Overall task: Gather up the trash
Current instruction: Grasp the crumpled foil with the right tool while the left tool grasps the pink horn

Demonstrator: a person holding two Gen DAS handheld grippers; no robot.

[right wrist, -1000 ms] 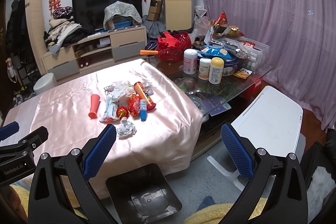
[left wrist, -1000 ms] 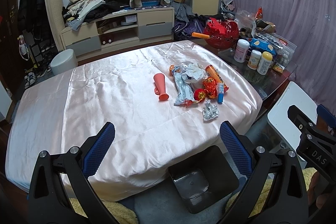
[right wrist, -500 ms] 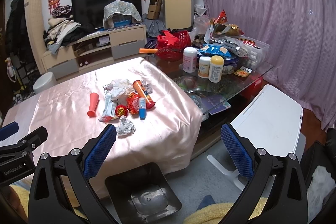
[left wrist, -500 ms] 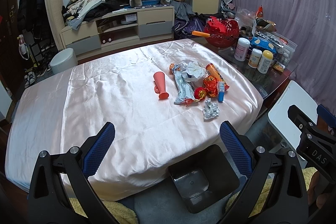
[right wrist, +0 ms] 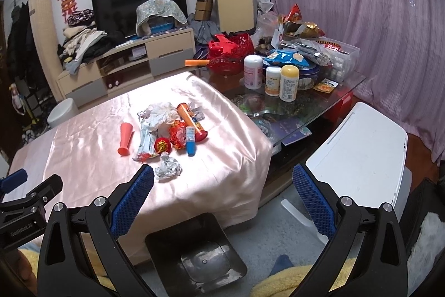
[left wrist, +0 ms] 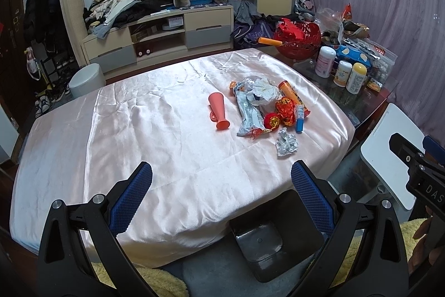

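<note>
Trash sits in a loose cluster on the pink cloth (left wrist: 155, 130) covering the table, toward its right end. I make out a crumpled foil ball (left wrist: 286, 142) nearest me, a red round ornament (left wrist: 271, 121), a blue tube (left wrist: 299, 122), an orange tube (left wrist: 292, 95), a long silver wrapper (left wrist: 249, 113) with crumpled white paper (left wrist: 262, 92) on top, and a pink cone (left wrist: 218, 113) lying a little apart on the left. From the right wrist view the same pile shows, with the foil ball (right wrist: 167, 167) near the cloth's near edge. My left gripper (left wrist: 221, 195) hangs spread wide over the near edge of the table, holding nothing. My right gripper (right wrist: 222, 199) is likewise spread wide and empty, held off the table's near right corner. A black bin (right wrist: 194, 252) stands on the floor below both, against the draped cloth. Right of the cloth, bare glass tabletop (right wrist: 303, 105) carries bottles, snack bags and a red basket (right wrist: 230, 52). A white stool (right wrist: 364, 157) stands at the right.
</note>
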